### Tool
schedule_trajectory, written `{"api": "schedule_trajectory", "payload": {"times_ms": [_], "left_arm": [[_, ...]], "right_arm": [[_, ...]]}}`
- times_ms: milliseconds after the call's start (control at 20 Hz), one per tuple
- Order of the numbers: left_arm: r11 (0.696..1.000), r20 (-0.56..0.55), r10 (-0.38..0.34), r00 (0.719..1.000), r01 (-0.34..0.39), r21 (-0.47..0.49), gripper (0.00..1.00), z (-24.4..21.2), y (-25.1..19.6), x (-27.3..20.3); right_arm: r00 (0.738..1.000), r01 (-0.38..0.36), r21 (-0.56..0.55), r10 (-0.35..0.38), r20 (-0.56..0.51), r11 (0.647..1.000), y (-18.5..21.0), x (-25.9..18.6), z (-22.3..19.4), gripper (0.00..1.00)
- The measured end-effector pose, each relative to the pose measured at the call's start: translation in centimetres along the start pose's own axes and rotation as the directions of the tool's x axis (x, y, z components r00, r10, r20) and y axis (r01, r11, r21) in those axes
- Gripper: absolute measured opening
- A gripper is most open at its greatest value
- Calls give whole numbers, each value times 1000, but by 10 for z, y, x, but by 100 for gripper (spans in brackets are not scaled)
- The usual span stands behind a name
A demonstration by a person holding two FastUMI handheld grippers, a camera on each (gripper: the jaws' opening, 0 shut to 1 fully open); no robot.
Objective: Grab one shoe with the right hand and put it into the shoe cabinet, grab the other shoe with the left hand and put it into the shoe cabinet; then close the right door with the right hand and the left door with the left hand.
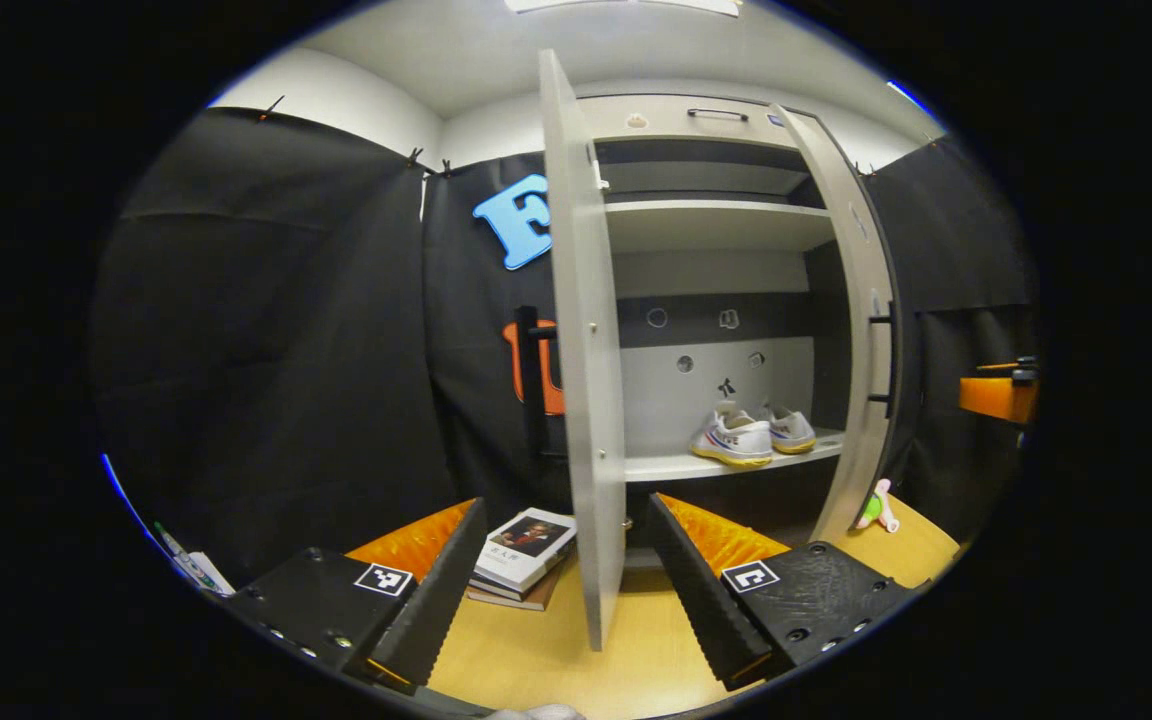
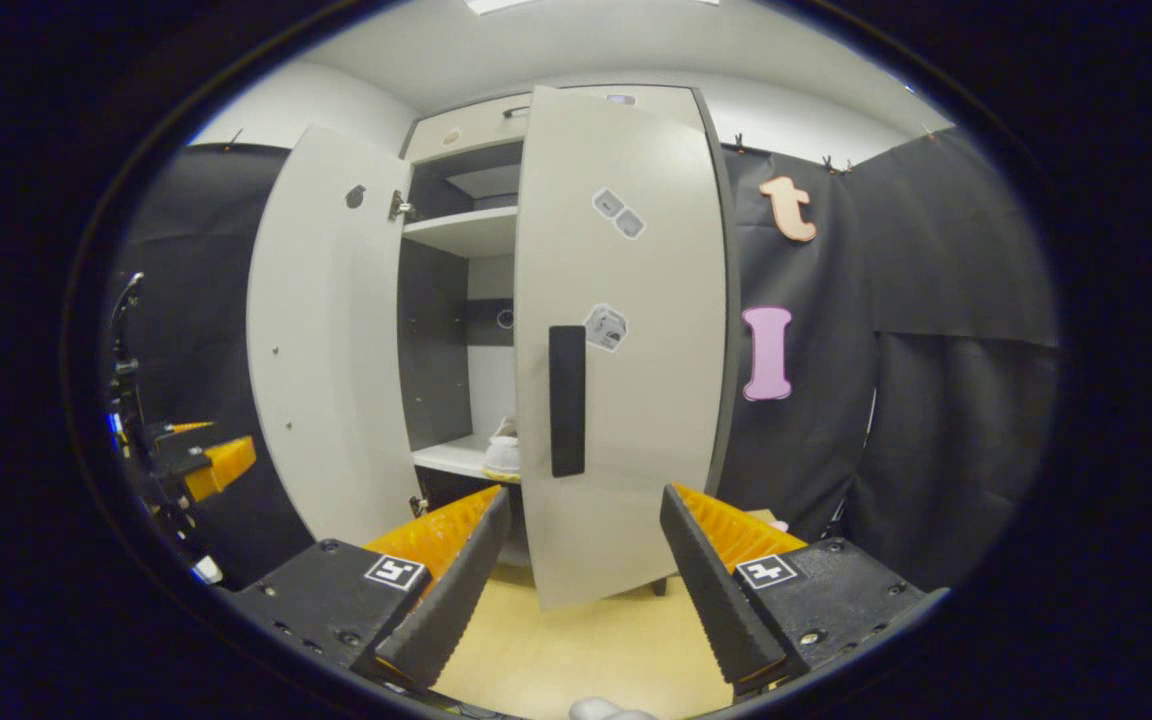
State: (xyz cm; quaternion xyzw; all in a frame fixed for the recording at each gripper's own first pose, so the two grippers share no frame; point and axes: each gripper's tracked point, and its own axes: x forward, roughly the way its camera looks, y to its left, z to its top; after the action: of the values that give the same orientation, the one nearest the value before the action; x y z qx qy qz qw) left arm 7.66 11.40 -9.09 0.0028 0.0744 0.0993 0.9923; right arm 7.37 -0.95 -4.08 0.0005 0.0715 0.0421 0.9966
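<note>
Left tool (image 1: 556, 590) stands agape, the edge of the pale grey left cabinet door (image 1: 586, 400) rising at 12 o'clock between its fingers. Stacked books (image 1: 521, 555) obstruct the floor at 11. Right tool (image 2: 576, 580) faces the half-closed pale grey right door (image 2: 626, 350); a narrow gap lies at 11 o'clock.

The shoe cabinet (image 1: 716, 225) is pale grey, with a dark band across its back panel and dark door edges. Both shoes (image 1: 751, 437) on its lower shelf are white with yellow soles (the nearer one carries blue and red side markings). The right door (image 2: 626, 350) is pale grey with a black handle (image 2: 567, 400) and small grey-and-white stickers. The floor (image 1: 536, 650) is light yellowish wood. A book (image 1: 521, 550) has a white cover with a dark picture.
</note>
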Motion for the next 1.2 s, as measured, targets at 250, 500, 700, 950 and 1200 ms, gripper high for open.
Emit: {"api": "schedule_trajectory", "payload": {"times_ms": [250, 500, 700, 950, 1200], "left_arm": [[997, 36, 75, 997, -76, 8, 96, 12, 56, 44], [996, 47, 88, 995, -89, 15, 96, 20, 77, 80], [997, 87, 76, 993, -79, 24, 94, 29, 70, 85], [997, 94, 63, 994, -67, 35, 88, 31, 65, 82], [999, 108, -14, 994, 9, 51, 85, 37, 20, 76]], "right_arm": [[997, 66, 36, -65, -39, 997, -2, -35, -22, 98], [988, 139, 60, -134, -80, 989, -8, -60, -43, 98], [982, 167, 72, -159, -98, 983, -11, -65, -49, 98], [985, 148, 72, -141, -96, 986, -8, -57, -44, 99], [989, 124, 66, -118, -94, 990, -9, -58, -46, 98]]}}
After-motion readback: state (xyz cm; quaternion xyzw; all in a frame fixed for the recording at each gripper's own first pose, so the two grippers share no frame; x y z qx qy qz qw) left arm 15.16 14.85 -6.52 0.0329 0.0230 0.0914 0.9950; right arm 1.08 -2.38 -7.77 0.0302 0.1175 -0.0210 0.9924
